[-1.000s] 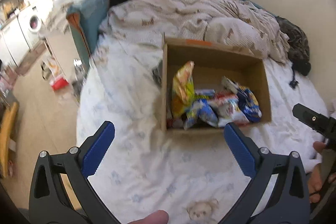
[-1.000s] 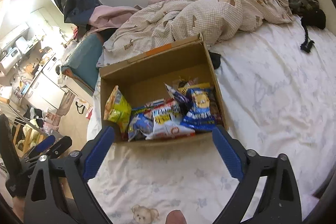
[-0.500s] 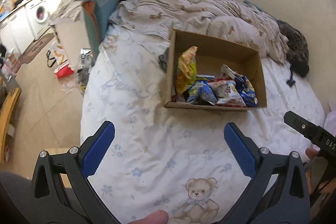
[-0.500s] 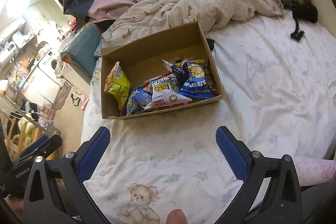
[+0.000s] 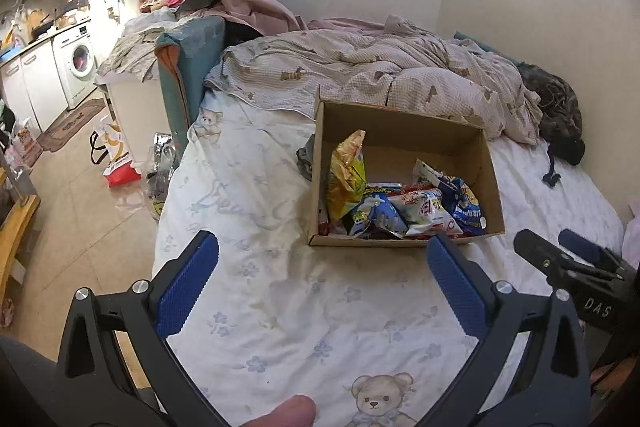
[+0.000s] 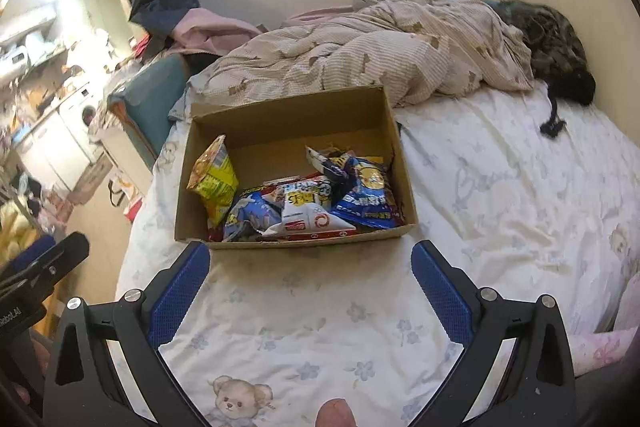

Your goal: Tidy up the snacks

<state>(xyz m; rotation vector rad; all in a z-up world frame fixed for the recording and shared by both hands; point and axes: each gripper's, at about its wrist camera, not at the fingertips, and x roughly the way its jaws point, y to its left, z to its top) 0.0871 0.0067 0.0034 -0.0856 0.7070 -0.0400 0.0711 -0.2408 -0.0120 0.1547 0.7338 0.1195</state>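
Holding 1 box [image 6: 296, 131], 2 grippers gape empty.

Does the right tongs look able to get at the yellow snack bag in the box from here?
Probably yes: the right tongs are open and empty, the cardboard box is open-topped, and the yellow snack bag stands uncovered at its left wall.

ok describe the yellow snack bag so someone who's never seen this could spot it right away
On the bed sits an open cardboard box holding snack packets. The yellow bag stands by itself against the box's left wall, nearly upright. The other packets, mostly blue and white, lie heaped toward the front right.
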